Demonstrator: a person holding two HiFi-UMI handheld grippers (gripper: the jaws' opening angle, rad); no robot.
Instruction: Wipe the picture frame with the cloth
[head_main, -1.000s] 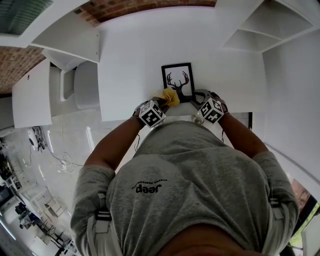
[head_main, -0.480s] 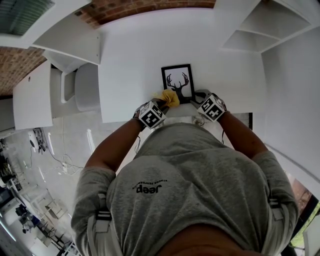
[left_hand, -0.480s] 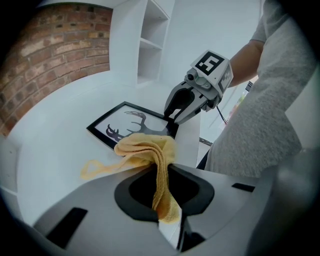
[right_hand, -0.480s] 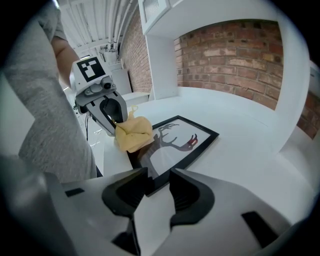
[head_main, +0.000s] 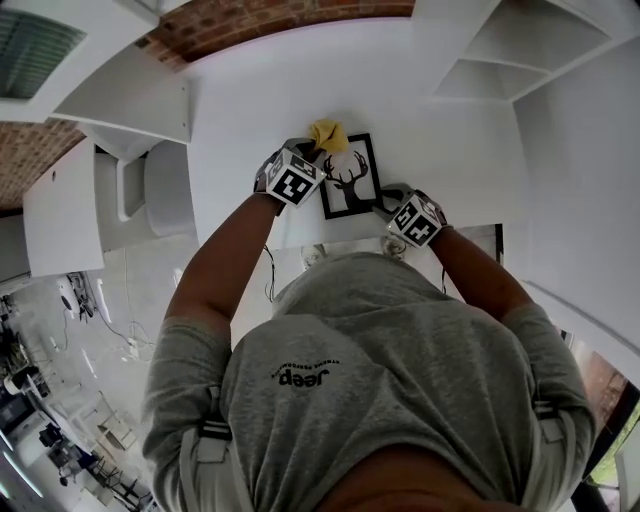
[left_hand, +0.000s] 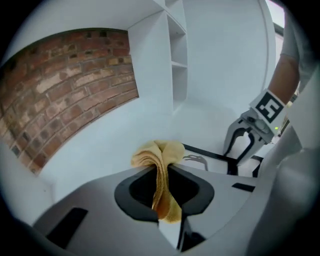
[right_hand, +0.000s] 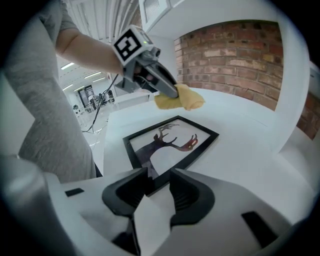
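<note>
A black picture frame (head_main: 350, 176) with a deer-antler print lies flat on the white table (head_main: 450, 140). My left gripper (head_main: 312, 150) is shut on a bunched yellow cloth (head_main: 327, 133), held just past the frame's far left corner. The cloth (left_hand: 161, 162) sticks out between the jaws, and it hangs a little above the table in the right gripper view (right_hand: 181, 97). My right gripper (head_main: 386, 203) is at the frame's near right corner. That corner of the frame (right_hand: 170, 142) sits wedged between its jaws (right_hand: 159, 181).
White shelving (head_main: 520, 50) stands at the back right and a brick wall (head_main: 260, 20) runs behind the table. A white rounded seat or bin (head_main: 165, 185) stands left of the table. The table's near edge is right under my hands.
My left gripper has carried the cloth from the frame's near left corner away from me, past its far left corner, and slightly up. The right gripper stays at its corner.
</note>
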